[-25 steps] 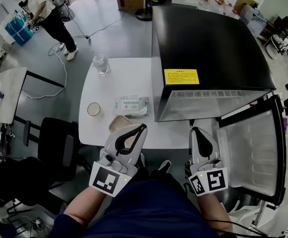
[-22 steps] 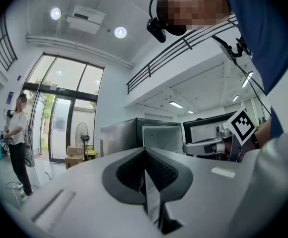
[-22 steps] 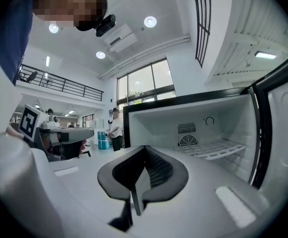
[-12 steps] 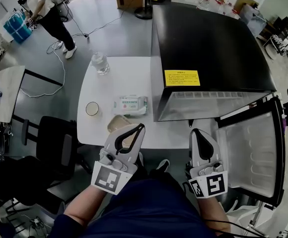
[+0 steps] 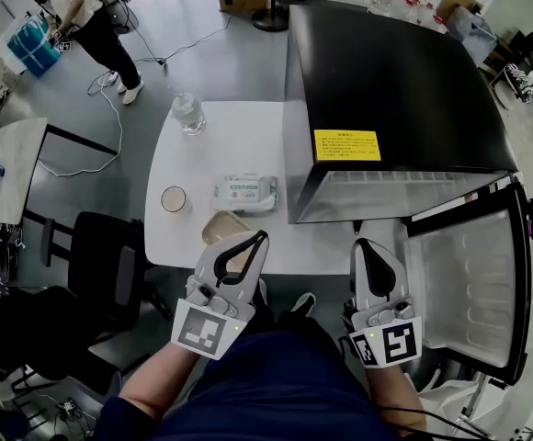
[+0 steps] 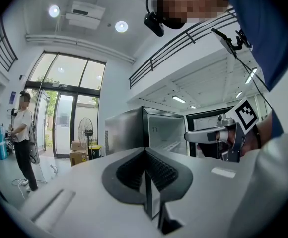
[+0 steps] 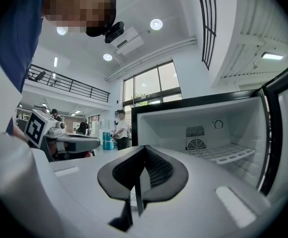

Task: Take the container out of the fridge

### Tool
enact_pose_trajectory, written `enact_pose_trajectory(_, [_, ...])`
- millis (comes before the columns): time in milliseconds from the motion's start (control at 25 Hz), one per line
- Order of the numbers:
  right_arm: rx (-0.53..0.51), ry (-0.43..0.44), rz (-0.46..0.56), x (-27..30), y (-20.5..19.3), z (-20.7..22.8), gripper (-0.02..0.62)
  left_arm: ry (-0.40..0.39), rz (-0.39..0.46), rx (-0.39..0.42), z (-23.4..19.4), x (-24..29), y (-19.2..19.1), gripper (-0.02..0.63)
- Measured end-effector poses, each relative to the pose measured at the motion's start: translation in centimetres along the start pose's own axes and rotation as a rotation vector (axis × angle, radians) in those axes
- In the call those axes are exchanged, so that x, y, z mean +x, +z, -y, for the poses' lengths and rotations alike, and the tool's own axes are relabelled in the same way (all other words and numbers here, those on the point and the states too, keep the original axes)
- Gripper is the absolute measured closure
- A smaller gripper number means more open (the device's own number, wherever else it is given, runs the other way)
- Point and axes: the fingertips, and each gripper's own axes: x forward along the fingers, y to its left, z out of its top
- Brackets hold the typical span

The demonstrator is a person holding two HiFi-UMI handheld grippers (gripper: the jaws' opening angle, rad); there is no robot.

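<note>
The black fridge (image 5: pixel 386 72) stands at the table's right with its door (image 5: pixel 469 283) swung open. In the right gripper view its white inside (image 7: pixel 203 133) shows a wire shelf and a fan vent, and no container there. A tan container (image 5: pixel 222 228) lies on the white table (image 5: pixel 239 145) near the front edge, partly hidden under my left gripper (image 5: pixel 263 237). That gripper (image 6: pixel 145 150) is shut with nothing between its pads. My right gripper (image 5: pixel 363 243) hovers before the open fridge, also shut and empty (image 7: pixel 144 148).
A water bottle (image 5: pixel 187 116), a cup (image 5: pixel 173 198) and a pack of wipes (image 5: pixel 245 192) stand on the table. A black chair (image 5: pixel 106 265) sits left of me. A person (image 5: pixel 83 12) stands far back left beside cables on the floor.
My left gripper has sunk slightly. The right gripper has kept its place, and both have stayed shut.
</note>
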Motion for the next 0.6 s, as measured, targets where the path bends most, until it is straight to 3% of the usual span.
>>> enact_pose_trajectory(600, [-0.006, -0.014, -0.016, 0.23, -0.26, -0.25, 0.589, -0.012, -0.019, -0.028, -0.40, 0.19, -0.90, 0.603])
